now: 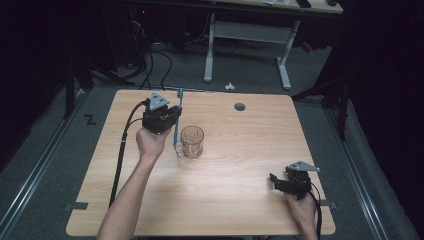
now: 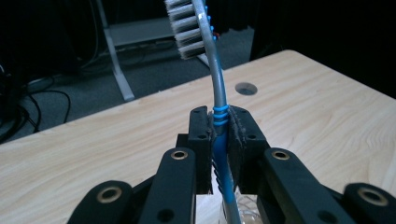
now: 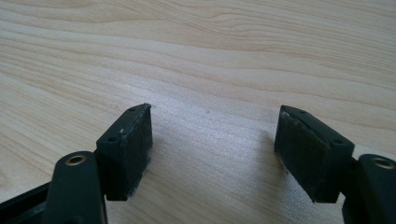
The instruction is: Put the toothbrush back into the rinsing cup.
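Observation:
My left gripper [image 1: 176, 116] is shut on a blue and grey toothbrush [image 1: 177, 120] held upright, bristles at the top. In the left gripper view the jaws clamp the toothbrush [image 2: 219, 116] at its blue grip, with the bristle head pointing up and away. A clear glass cup [image 1: 192, 141] stands on the wooden table [image 1: 240, 150] just right of the brush, and its rim [image 2: 247, 205] shows below the jaws. My right gripper [image 1: 275, 181] rests low at the table's front right, open, with bare wood between its pads [image 3: 135, 140].
A round grommet hole [image 1: 240, 106] sits near the table's far edge. Beyond the table are a white desk frame [image 1: 210, 50], cables on the floor and a small white object [image 1: 229, 86]. A black cable [image 1: 120, 155] trails from the left gripper.

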The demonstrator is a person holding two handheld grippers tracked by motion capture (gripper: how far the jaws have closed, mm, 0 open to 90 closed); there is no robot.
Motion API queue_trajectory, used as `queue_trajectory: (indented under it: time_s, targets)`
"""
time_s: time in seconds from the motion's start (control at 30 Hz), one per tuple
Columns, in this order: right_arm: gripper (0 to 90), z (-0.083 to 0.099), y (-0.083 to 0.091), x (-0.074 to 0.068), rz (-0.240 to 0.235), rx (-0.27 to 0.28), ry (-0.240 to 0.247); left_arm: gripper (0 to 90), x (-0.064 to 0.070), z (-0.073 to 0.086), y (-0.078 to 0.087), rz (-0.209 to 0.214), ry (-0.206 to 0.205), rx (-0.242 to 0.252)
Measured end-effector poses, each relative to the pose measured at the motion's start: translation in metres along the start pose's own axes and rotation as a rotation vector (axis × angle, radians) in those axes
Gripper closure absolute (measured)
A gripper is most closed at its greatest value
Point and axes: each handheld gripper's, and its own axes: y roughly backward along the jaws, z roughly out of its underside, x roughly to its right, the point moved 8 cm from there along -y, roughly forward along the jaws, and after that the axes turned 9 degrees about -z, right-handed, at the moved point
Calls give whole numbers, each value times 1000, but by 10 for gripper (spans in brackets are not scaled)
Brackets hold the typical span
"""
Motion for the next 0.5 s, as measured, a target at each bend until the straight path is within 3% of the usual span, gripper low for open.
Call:
queue_trajectory:
  time_s: [0.5]
  targets:
    - [280, 0, 0, 0, 0, 0, 0, 804, 4, 4, -12, -8, -28, -3]
